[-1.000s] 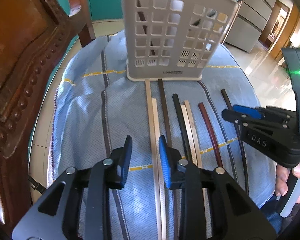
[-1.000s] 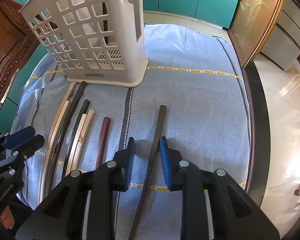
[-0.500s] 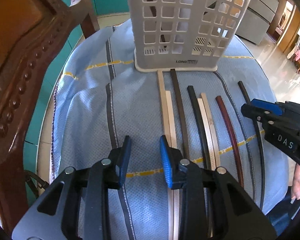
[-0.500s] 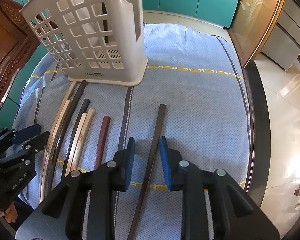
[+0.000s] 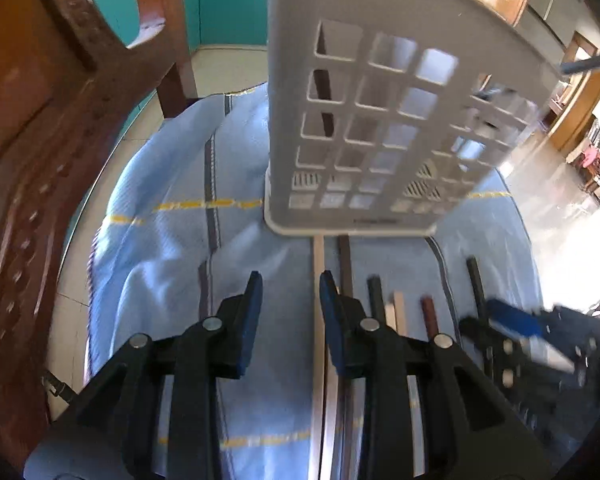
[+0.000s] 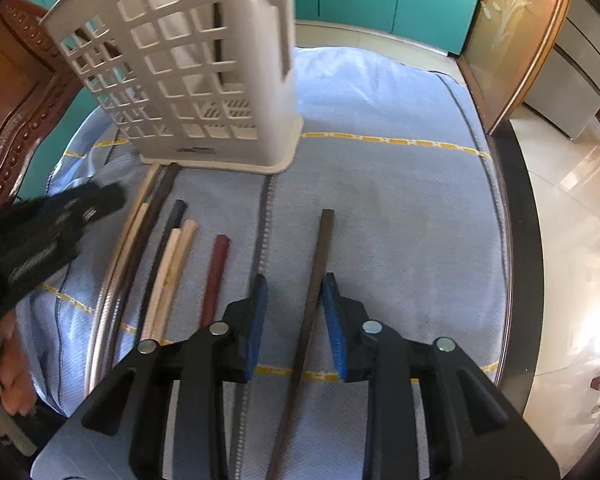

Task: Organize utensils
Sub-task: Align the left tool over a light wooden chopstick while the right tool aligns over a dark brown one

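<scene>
Several chopsticks lie side by side on a blue cloth [image 6: 380,208] in front of a white slotted utensil basket [image 6: 204,80], also in the left wrist view [image 5: 380,120]. My right gripper [image 6: 294,300] is open, its fingers either side of a lone dark brown chopstick [image 6: 320,264]. My left gripper [image 5: 288,304] is open and empty, just left of a pale chopstick [image 5: 318,320]; it shows blurred in the right wrist view [image 6: 60,216]. A dark stick stands inside the basket [image 5: 324,96].
A carved wooden chair [image 5: 40,160] stands close on the left. The table's dark edge [image 6: 516,240] runs on the right, with tiled floor beyond. Pale, black and maroon chopsticks [image 6: 218,268] lie between the grippers.
My left gripper has moved forward towards the basket, which now looms larger and blurred. My right gripper has stayed over the lone dark chopstick.
</scene>
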A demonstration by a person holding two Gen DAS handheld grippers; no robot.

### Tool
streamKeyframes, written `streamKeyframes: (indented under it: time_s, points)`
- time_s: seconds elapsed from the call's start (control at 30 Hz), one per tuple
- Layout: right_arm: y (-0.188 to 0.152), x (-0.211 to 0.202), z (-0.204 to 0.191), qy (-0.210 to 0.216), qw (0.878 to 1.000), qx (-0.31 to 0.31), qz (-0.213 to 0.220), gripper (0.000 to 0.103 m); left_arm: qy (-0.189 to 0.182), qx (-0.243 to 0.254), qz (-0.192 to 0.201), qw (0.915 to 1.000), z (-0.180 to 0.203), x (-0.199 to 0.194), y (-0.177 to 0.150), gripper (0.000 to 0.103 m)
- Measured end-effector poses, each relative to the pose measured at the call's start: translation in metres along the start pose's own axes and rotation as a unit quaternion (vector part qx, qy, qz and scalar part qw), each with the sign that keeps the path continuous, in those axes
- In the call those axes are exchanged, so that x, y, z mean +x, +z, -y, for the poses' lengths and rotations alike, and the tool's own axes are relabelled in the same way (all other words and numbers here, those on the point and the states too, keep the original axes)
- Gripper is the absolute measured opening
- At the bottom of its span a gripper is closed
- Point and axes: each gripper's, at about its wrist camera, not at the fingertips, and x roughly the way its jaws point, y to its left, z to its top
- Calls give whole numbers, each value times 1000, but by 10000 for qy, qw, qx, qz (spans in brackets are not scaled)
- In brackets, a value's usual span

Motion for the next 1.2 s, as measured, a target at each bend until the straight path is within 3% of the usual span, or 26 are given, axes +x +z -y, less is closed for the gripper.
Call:
streamKeyframes:
  time_s: [0.1,0.23,0.4,0.63,1.03,1.2]
  points:
    - [0,1,1,10,10000,-35,6,30,-13,23,-112,9999,5,13,3,32]
    - [0,0,8,-64,10000,-28,-29,30,417,264,-139,9987,10,16,3,33]
    - [-2,-1,7,-145,9998,-145,-66,30,422,94,-270,9987,-4,8,-3,30]
    - [-17,-2,-7,-315,9989,-337,-83,30,554,235,-308,9977,-5,-9,-23,30]
    - [-29,-4,-27,-421,9985,-355,31,29,771,459,-297,9955,-1,-15,-33,40]
    - [-26,-5,-19,-228,9992,-319,17,20,762,454,-314,9956,-1,-16,-36,40]
